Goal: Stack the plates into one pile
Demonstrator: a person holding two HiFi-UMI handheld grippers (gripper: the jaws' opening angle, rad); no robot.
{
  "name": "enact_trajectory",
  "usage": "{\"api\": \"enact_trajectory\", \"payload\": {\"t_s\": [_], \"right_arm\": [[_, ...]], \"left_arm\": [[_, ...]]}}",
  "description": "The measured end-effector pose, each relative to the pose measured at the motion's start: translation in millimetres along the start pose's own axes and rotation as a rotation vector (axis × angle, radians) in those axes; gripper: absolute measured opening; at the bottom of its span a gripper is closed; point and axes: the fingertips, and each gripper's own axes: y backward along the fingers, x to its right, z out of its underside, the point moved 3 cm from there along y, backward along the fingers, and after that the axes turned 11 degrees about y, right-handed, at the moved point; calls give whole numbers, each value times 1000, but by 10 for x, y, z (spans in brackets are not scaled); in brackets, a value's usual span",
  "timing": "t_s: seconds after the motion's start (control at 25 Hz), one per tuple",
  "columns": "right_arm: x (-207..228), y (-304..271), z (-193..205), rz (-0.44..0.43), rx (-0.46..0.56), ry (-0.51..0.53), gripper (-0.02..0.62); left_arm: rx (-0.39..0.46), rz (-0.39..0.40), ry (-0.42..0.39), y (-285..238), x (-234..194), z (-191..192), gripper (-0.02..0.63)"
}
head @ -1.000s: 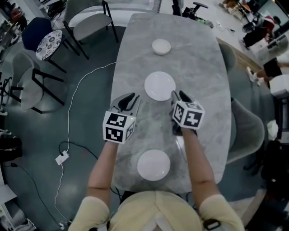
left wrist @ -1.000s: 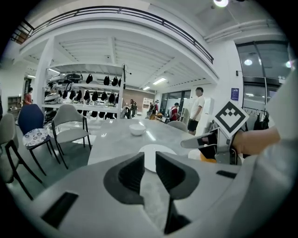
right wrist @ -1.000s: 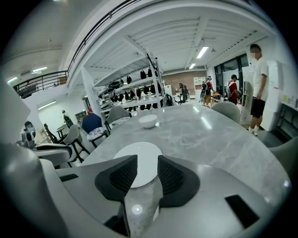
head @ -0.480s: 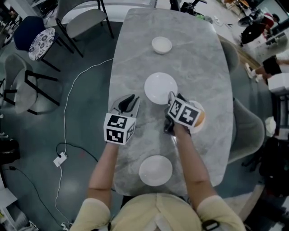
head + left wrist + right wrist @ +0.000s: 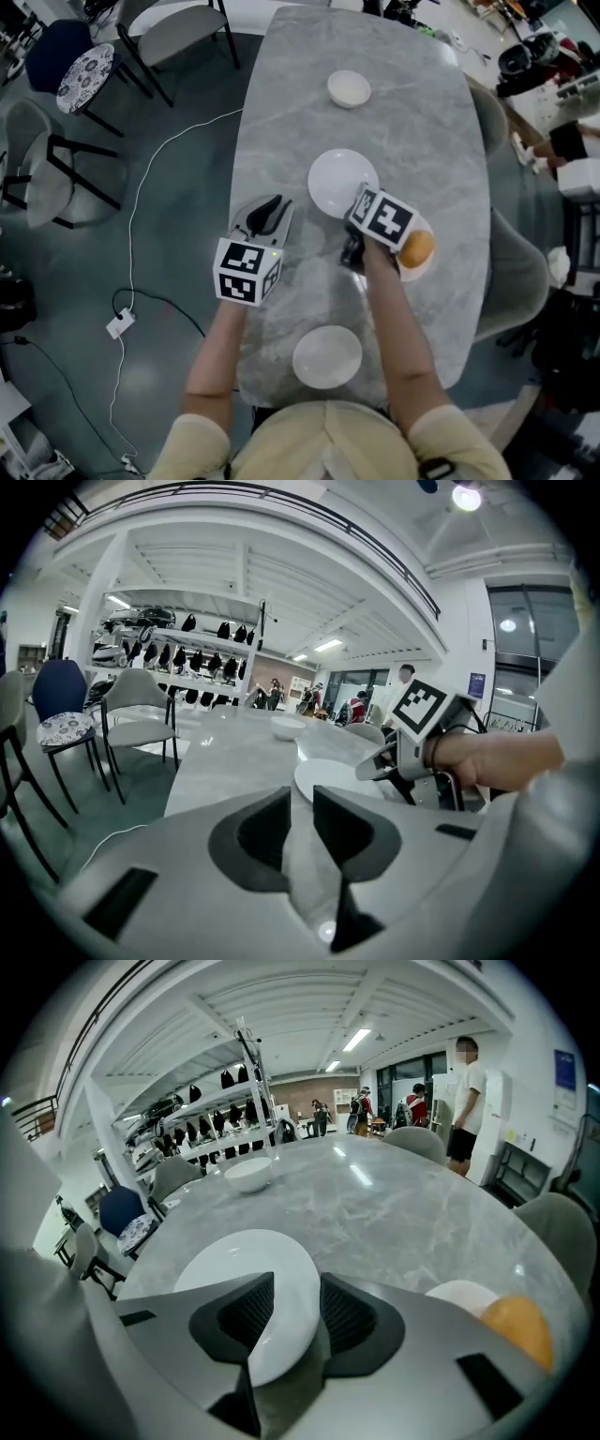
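A white plate (image 5: 342,182) lies mid-table, a second white plate (image 5: 326,356) near the front edge, and a white bowl (image 5: 348,89) far back. My right gripper (image 5: 364,202) tilts down at the middle plate (image 5: 258,1279). Its jaws are opening, and the plate's near rim lies between them with gaps on both sides. My left gripper (image 5: 267,217) hovers left of that plate, jaws a narrow gap apart with nothing between them. In the left gripper view the plate (image 5: 328,778) lies just beyond the left gripper (image 5: 302,803).
A small plate (image 5: 405,267) bearing an orange (image 5: 417,248) sits right of my right hand. Chairs (image 5: 183,37) stand off the table's far left, one with a patterned cushion (image 5: 80,77). A white cable (image 5: 141,225) trails on the floor.
My right gripper has moved left and down onto the middle plate's near rim, tilting more steeply. The orange has come out from behind it. The left gripper sank slightly.
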Motion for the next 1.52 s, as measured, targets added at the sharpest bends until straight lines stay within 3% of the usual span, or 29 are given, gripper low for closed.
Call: {"api": "enact_trajectory", "payload": {"t_s": [0.16,0.28,0.56,0.96,1.32,1.52], "right_arm": [[89,-55,76,48,-27,-41,135],[63,-87,81,33,-23,-3,135],[50,-98,90,-94,-2,-47,92],[-63,294,-5,-191,173,-54,44],[-275,719,-69,-394,286,-72,18],[-348,977,-128,-470,349,-17,14]], "left_arm": [[8,0,9,43,-45,28,69],[8,-1,13,47,-64,43,69],[3,0,13,50,-52,71,69],[9,-12,30,237,-39,62,69],[26,47,88,306,45,95,72],[15,79,101,274,119,97,123]]}}
